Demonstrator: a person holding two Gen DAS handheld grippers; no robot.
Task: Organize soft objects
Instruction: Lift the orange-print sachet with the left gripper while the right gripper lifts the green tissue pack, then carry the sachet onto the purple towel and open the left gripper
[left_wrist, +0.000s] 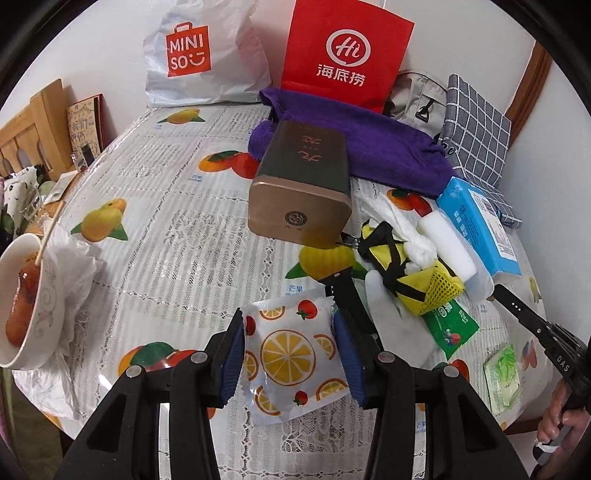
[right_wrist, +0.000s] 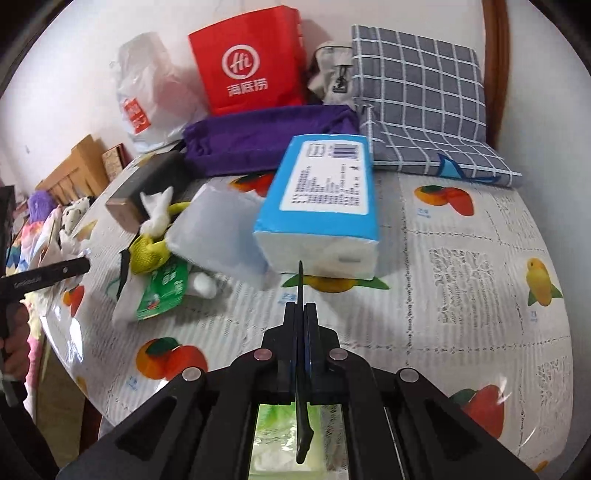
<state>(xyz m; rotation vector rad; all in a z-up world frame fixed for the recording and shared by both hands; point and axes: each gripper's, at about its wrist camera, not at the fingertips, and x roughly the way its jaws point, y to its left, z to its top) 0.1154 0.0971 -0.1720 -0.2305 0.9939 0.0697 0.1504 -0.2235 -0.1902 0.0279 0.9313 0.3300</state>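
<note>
We see the left gripper clamping a fruit-print packet above the tablecloth. The right gripper is pressed together, apparently on a thin black strip.

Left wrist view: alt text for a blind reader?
Left gripper grips a citrus-print packet above a fruit-patterned tablecloth. Behind: a brown box, purple towel, blue tissue pack, red bag.

I'm seeing a white packet printed with orange slices and strawberries, a purple towel, a bright red bag, a grey-checked cloth, and a blue tissue pack.
</note>
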